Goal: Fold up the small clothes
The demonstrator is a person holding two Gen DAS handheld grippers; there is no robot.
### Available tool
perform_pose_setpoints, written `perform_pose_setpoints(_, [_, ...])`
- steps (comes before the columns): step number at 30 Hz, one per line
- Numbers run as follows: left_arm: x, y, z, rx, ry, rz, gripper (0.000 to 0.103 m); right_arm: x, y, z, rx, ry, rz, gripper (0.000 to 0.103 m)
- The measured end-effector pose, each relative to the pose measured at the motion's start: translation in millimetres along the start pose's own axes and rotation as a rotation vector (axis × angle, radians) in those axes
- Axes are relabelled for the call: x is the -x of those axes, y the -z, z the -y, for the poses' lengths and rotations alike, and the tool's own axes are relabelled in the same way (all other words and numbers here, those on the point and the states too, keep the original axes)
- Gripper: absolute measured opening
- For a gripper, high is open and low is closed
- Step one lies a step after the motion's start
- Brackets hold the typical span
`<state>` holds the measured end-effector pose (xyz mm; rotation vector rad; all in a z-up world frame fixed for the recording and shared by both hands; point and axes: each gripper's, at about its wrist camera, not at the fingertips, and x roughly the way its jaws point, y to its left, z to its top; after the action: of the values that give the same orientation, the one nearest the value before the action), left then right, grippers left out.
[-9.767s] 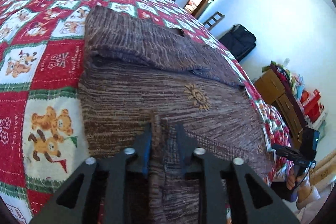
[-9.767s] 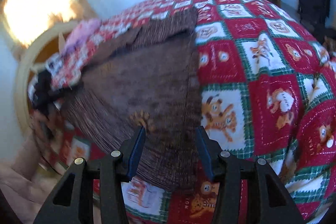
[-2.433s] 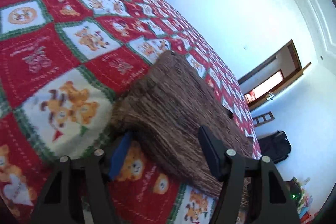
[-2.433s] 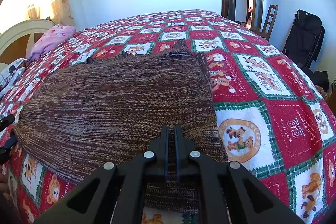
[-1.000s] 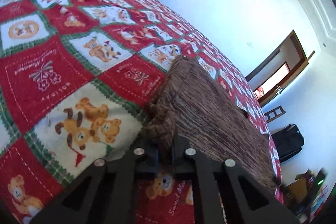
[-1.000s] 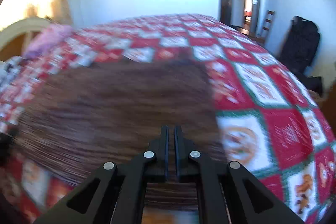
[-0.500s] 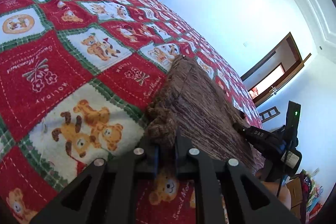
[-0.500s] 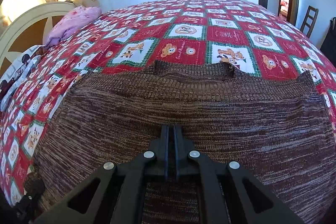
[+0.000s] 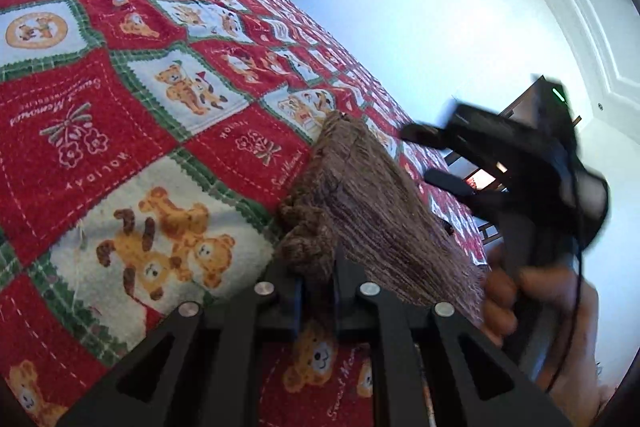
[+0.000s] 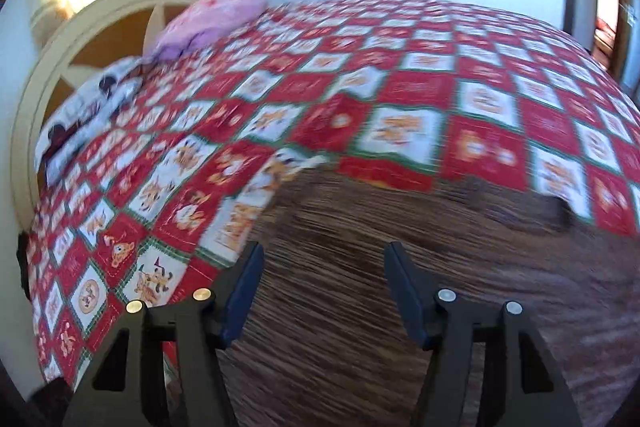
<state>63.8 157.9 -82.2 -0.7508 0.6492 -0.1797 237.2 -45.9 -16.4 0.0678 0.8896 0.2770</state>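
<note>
One view alone shows the left gripper (image 9: 318, 277) pinching the sweater (image 9: 372, 203).

Both matte black plastic two-finger grippers, left (image 9: 316, 291) and right (image 10: 322, 291), carry round silver screws and blue-edged pads; a thin black cable (image 9: 570, 327) and green light mark the right one.

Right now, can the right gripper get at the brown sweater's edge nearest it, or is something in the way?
Probably yes. The right gripper hangs just over the brown sweater, jaws opening with nothing between them. The left gripper pinches a far corner, clear of that path.
</note>
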Motion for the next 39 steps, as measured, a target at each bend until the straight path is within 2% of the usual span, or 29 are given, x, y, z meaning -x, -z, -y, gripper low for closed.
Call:
perform_pose_setpoints(4, [1,0,-1,0.006,0.01,0.003,0.015,-41,-7,-33,0.028,-0.064,-0.106,0.064])
perform_pose_setpoints(6, [1,0,-1,0.007,0.011,0.003,0.015,-58,-5,-50,0.088,-0.033,-0.134,0.064])
perform_pose_setpoints(9, [2,1,-1,0.009,0.016,0.004,0.015,-72,1,-73,0.237,0.066,-0.121,0.063])
perform_pose_setpoints(13, [2,2,-1,0.011,0.017,0.006,0.015,-77,13,-83,0.36,0.149,-0.103,0.06])
perform_pose_setpoints(15, [3,2,-1,0.012,0.018,0.005,0.015,-74,13,-77,0.345,0.155,-0.097,0.049])
perform_pose_setpoints(16, [3,1,-1,0.012,0.021,0.006,0.015,-74,11,-74,0.333,0.165,-0.094,0.037])
perform_pose_setpoints(17, [3,1,-2,0.015,0.031,0.006,0.015,-73,8,-69,0.318,0.165,-0.091,0.029])
perform_pose_setpoints(19, [2,1,-2,0.019,0.038,0.005,0.015,-69,5,-59,0.282,0.136,-0.087,0.021])
perform_pose_setpoints(22, [0,-1,0,0.008,0.028,-0.001,0.015,-63,3,-48,0.209,0.067,-0.086,0.013])
perform_pose_setpoints(25, [-1,-3,4,-0.016,0.028,-0.015,0.012,-48,0,-34,0.116,-0.025,-0.069,0.011])
perform_pose_setpoints(28, [-1,-2,20,-0.102,0.021,-0.037,0.011,-25,-6,-12,0.025,-0.106,-0.037,0.011])
perform_pose_setpoints(32, [3,1,52,-0.276,-0.006,-0.013,0.011,2,-12,9,-0.016,-0.145,-0.007,0.011])
perform_pose_setpoints(39, [6,25,127,-0.593,0.04,-0.016,0.011,42,-10,72,-0.087,-0.133,0.021,0.011])
